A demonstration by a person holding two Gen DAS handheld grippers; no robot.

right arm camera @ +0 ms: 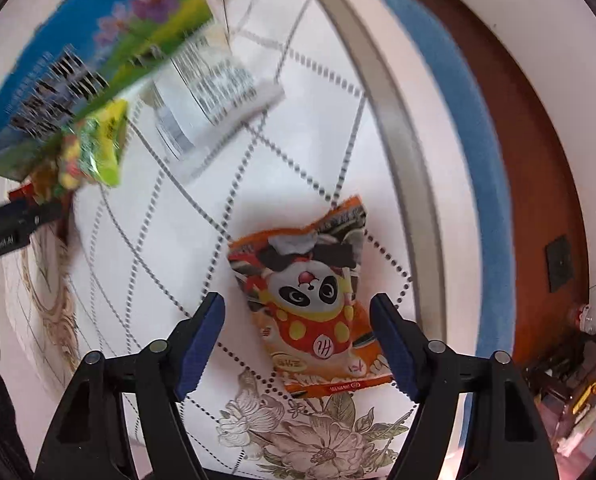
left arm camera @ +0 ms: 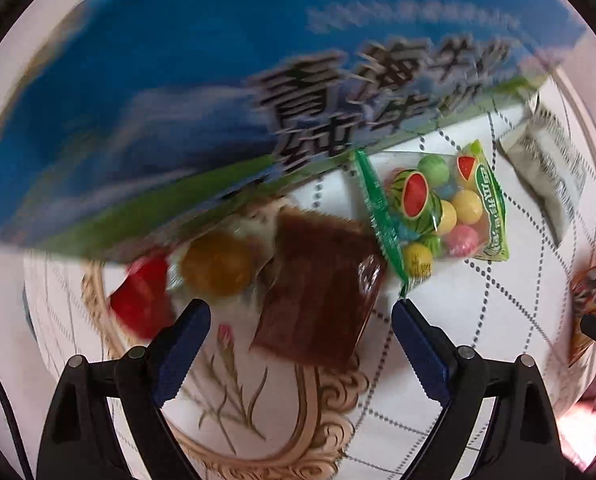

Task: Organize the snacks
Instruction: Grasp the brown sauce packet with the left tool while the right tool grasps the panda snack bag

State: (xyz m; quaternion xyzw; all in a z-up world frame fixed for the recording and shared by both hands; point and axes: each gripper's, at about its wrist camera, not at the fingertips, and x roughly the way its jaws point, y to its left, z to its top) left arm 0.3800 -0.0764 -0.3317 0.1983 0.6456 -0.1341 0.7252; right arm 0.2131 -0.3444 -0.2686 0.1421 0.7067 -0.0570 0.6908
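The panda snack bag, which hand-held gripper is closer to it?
Right. The right hand-held gripper hangs open right over the panda snack bag, its fingers on either side. The left hand-held gripper is off beside it, over the brown packet.

Blue carton (left arm camera: 158, 100) lettering motion-blurred; hides part of round snack (left arm camera: 218, 268).

A white tablecloth (right arm camera: 146, 240) with dotted diamond lines and printed flowers (right arm camera: 310, 436) covers the table.
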